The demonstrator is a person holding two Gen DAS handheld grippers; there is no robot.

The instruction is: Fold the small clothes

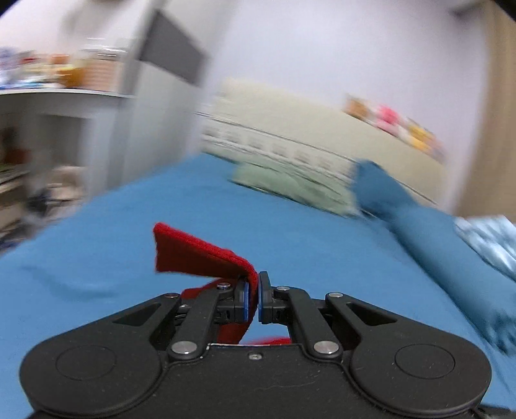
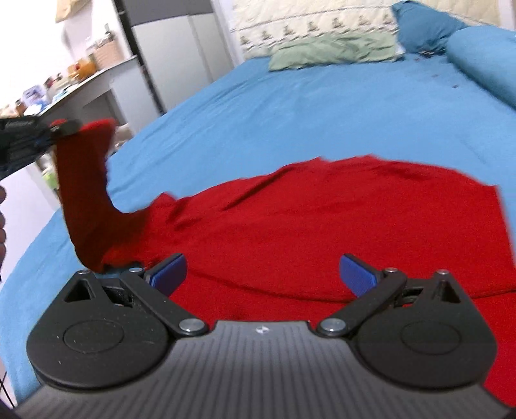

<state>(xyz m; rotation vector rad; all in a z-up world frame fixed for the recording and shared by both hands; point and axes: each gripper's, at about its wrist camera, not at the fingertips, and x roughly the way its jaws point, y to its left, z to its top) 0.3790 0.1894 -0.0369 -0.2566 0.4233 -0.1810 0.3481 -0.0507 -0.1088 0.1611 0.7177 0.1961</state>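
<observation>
Your garment (image 2: 322, 232) lies spread on the bed (image 2: 290, 106), just ahead of your right gripper (image 2: 262, 274), whose jaws stand apart above it. One corner of it rises off the bed to your left, pinched between the jaws of your left gripper (image 1: 254, 298). Beyond the garment, at the far end of the bed, a pillow (image 2: 332, 51) rests against the headboard (image 2: 306, 22). To the left of the bed stands a shelf (image 2: 80, 80).

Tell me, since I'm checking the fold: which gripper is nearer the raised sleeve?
Left. The left gripper is clamped on the raised sleeve; the right gripper hovers open above the garment's body, apart from it.
</observation>
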